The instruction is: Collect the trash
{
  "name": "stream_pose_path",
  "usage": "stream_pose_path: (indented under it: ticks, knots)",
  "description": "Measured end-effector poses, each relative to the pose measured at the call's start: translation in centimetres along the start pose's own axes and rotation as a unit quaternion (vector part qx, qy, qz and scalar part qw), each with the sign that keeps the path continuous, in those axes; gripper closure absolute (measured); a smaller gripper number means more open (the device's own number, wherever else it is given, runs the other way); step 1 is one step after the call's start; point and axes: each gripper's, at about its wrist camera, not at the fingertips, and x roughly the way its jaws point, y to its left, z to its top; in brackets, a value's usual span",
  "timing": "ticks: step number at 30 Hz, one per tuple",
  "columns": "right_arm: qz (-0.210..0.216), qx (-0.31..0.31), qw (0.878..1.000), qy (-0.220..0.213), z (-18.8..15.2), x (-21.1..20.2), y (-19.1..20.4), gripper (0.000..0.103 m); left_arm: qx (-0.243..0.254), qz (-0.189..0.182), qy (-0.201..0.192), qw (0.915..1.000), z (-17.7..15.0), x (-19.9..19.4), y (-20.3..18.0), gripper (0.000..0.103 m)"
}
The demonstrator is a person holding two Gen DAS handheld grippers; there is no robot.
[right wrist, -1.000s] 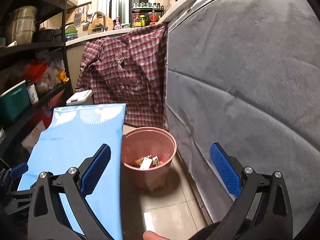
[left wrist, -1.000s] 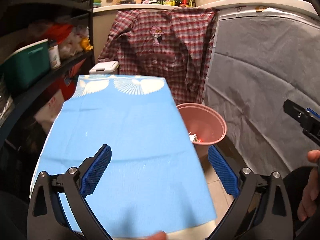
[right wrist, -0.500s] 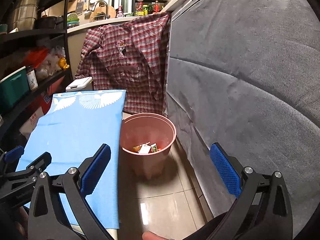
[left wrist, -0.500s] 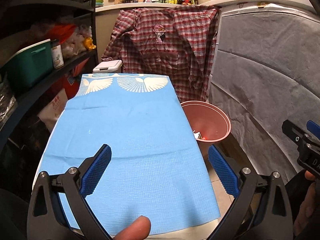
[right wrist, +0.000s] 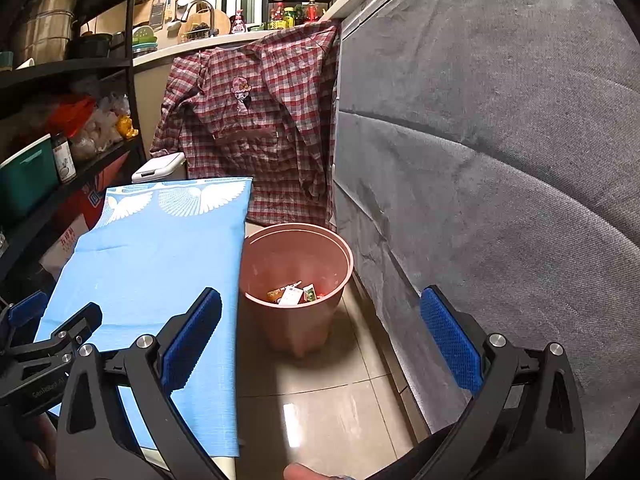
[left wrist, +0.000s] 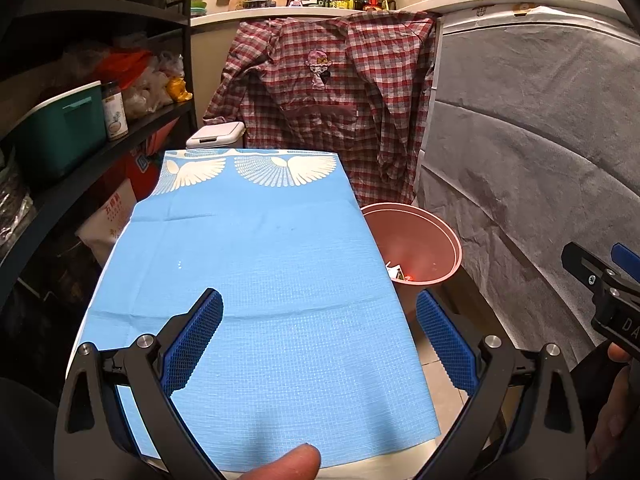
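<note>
A pink plastic bin (right wrist: pixel 296 280) stands on the tiled floor beside the table, with several small wrappers (right wrist: pixel 294 294) at its bottom. In the left wrist view the bin (left wrist: pixel 416 244) shows past the table's right edge. My left gripper (left wrist: pixel 320 340) hangs open over the near end of the blue tablecloth (left wrist: pixel 256 272), nothing between its fingers. My right gripper (right wrist: pixel 320 340) is open and empty above the floor, just in front of the bin. No trash shows on the cloth.
A red checked shirt (left wrist: pixel 332 92) hangs behind the table. A grey quilted cover (right wrist: pixel 480 160) walls the right side. Dark shelves (left wrist: pixel 80 128) with a green box and jars run along the left. A white lidded bin (left wrist: pixel 216 136) sits at the table's far end.
Both grippers drew back and rose a little, so more of the table and bin shows. Both stayed open and empty.
</note>
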Motion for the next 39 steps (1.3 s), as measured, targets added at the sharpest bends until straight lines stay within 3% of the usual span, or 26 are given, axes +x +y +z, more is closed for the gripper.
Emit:
stream_pose_path:
  ticks: [39]
  knots:
    - [-0.001, 0.001, 1.000, -0.003, 0.02, -0.53, 0.20, 0.005, 0.006, 0.000, -0.007, 1.0000, 0.33, -0.19, -0.87, 0.009]
